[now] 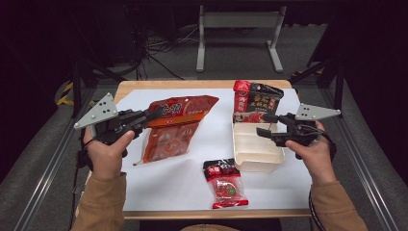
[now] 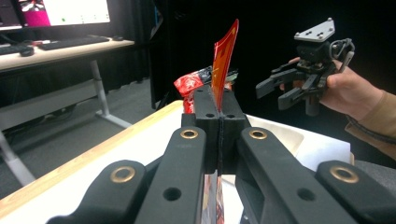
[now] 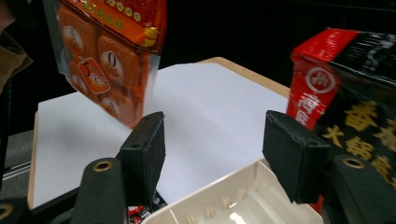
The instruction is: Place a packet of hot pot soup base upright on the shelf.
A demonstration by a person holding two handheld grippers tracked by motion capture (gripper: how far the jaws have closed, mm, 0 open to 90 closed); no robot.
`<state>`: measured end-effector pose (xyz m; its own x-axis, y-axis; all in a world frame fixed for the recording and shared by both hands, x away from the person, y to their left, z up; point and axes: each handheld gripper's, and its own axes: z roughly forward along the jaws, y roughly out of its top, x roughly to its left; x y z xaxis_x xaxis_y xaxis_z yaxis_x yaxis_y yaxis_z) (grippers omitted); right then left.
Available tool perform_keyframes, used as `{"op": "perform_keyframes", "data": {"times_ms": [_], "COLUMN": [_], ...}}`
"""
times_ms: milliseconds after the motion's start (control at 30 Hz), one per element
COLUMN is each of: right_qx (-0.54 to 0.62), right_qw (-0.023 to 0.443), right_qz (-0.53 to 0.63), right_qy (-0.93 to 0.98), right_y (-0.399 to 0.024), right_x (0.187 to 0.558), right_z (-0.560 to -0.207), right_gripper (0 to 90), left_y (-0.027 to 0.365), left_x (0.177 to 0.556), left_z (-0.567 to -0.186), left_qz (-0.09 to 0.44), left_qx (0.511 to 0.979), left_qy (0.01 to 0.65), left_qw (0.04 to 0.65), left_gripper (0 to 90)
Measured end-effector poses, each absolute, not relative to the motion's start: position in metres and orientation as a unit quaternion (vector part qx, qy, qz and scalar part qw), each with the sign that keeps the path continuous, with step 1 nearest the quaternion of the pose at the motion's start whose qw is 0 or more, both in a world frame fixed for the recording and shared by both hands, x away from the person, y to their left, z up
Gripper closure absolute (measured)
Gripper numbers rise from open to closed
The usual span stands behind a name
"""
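Hanging clear of the bench [image 1: 159, 185], a large orange snack bag [image 1: 171, 130], pinched at one upper edge by the left tongs [image 1: 153, 114], which are clamped flat on the film; seen edge-on between the pressed pads in the left gripper view [image 2: 224, 60]. Long axis sloping from the far right corner, up by the grip, down toward the near left, lower end close over the white sheet [image 1: 192, 192] or resting on it, hard to tell which. Right tongs [image 1: 264, 124] standing open and empty, hovering over the far end of the cream tray [image 1: 257, 156], well apart from the bag and to its right. From those open jaws, seen in the right gripper view, bag [image 3: 109, 56] lying up and to the left, with bare sheet between. Left hand [image 1: 108, 154] therefore the nearer one and already carrying; right hand [image 1: 312, 154] free to receive or steady. Probably a move of the bag rightward toward the tray next, with its long side needing to line up along the tray's length. Farther out: a black and red packet [image 1: 257, 98] propped at the tray's far end, touching it, and a small red packet [image 1: 226, 185] flat on the sheet, near and left of the tray.
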<state>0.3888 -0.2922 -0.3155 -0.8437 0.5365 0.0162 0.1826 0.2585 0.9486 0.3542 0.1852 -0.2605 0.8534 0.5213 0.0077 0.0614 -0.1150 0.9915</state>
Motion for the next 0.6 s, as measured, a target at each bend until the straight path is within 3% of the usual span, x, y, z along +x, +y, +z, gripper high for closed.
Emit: {"op": "perform_keyframes", "data": {"times_ms": [600], "right_qx": [0.183], "right_qw": [0.128], "right_qz": [0.554], "right_qy": [0.802], "right_y": [-0.238], "right_x": [0.401], "right_z": [-0.317], "right_gripper": [33.1], "left_y": [0.142], "left_x": [0.360], "left_z": [-0.250], "left_qz": [0.172], "left_qx": [0.731], "left_qy": [0.168], "left_qw": [0.639], "left_gripper": [90.0]}}
